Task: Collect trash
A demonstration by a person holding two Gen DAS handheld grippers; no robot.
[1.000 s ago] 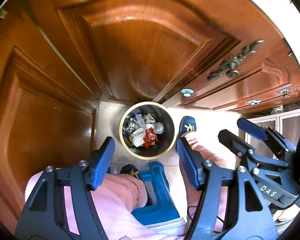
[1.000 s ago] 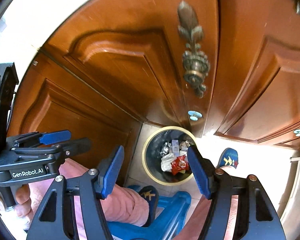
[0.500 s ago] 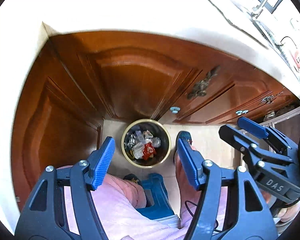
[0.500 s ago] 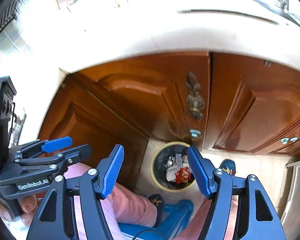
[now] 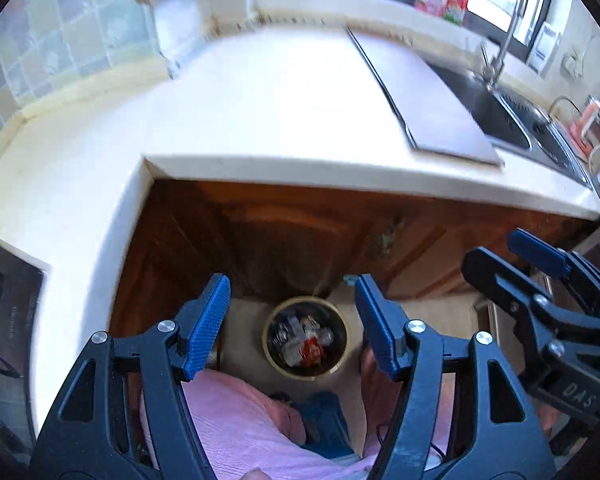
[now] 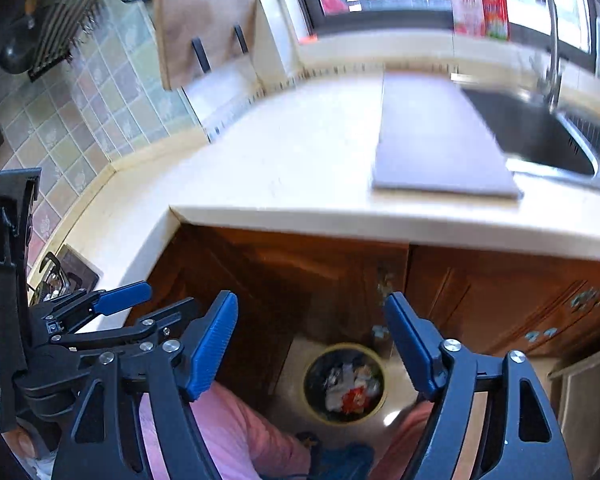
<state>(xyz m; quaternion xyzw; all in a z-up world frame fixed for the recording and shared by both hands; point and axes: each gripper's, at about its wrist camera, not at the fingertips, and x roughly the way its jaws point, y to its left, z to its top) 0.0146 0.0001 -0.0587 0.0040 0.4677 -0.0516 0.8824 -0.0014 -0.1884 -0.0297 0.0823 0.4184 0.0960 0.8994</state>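
A round trash bin (image 5: 305,338) with a yellow rim stands on the floor by the wooden cabinets, holding several wrappers, one red. It also shows in the right wrist view (image 6: 345,385). My left gripper (image 5: 292,320) is open and empty, high above the bin. My right gripper (image 6: 311,344) is open and empty too, also high above the bin. Each gripper appears at the side of the other's view. The white countertop (image 5: 260,112) shows no trash that I can make out.
A grey cutting board (image 6: 436,144) lies on the countertop beside a steel sink (image 6: 540,136) with a tap. Red bottles (image 6: 480,0) stand on the windowsill. A stove (image 5: 4,320) is at the left. The person's pink-clad legs and a blue stool (image 5: 324,420) are below.
Both grippers have risen from close to the cabinet doors to above counter height. The countertop, sink and window have come into view. The bin looks smaller. Both grippers stay open.
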